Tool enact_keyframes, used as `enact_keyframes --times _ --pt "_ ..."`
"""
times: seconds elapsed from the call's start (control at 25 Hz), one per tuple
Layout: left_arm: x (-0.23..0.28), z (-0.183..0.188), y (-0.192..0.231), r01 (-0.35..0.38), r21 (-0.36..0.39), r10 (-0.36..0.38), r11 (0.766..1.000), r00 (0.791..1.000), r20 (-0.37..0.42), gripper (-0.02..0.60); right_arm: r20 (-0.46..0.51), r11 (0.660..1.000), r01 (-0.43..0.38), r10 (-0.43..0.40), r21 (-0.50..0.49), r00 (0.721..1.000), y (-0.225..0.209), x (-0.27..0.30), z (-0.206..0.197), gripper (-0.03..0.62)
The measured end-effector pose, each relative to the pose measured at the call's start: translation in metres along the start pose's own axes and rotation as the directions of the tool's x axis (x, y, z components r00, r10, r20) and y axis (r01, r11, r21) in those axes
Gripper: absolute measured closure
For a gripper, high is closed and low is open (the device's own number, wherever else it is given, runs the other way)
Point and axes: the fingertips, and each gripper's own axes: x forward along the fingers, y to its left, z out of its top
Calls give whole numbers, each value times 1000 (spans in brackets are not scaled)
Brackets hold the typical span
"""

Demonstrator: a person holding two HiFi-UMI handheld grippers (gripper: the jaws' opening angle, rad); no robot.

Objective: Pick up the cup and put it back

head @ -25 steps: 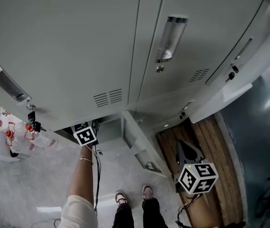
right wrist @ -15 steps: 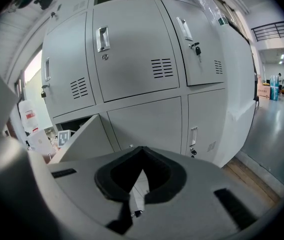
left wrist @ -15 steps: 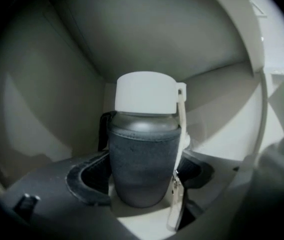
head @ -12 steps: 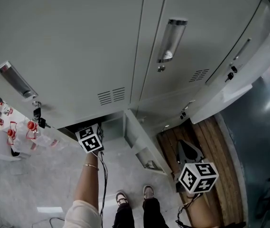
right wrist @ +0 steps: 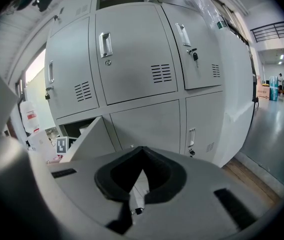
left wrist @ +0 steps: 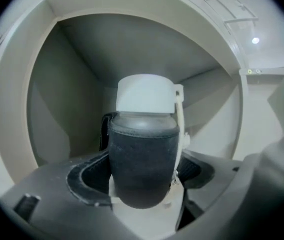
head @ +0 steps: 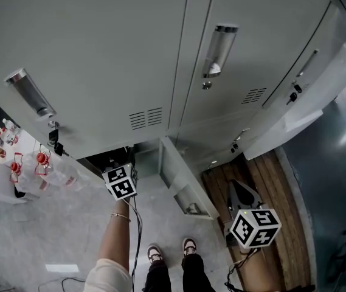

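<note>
The left gripper (left wrist: 142, 184) clamps its black padded fingers (left wrist: 89, 176) around the cup (left wrist: 144, 149), a rounded vessel in a matte dark sleeve with a smooth white lid, at the opening of a plain grey locker compartment (left wrist: 77, 109). The right gripper (right wrist: 141, 176) has its fingers pressed together on nothing, facing the louvred metal locker doors (right wrist: 132, 64).

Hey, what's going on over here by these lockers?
A person stands at grey lockers with a gripper in each hand. The left gripper is shut on a cup, dark-sleeved with a white lid, held upright facing into an open locker. The right gripper is shut and empty, off to the side. Whether the cup is going in or coming out doesn't show.
</note>
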Motion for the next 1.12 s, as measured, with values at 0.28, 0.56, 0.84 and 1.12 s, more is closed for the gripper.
enact_keyframes --times 0.28,0.56,0.84,1.12 --pt "8 4 -4 17 10 -17 1000 1000 9 199 -7 1000 -2 2 8 1000 -2 1 -6 602" --pt "15 5 0 -21 -26 21 999 1000 13 196 -12 1000 -14 14 3 1000 1 8 -5 603" --pt "21 8 2 -34 -31 33 999 999 -36 196 -12 1000 -4 4 9 1000 -5 9 -3 603" --pt "14 4 8 -53 -34 53 998 999 -1 196 -10 1000 -3 3 7 1000 -8 5 -1 603"
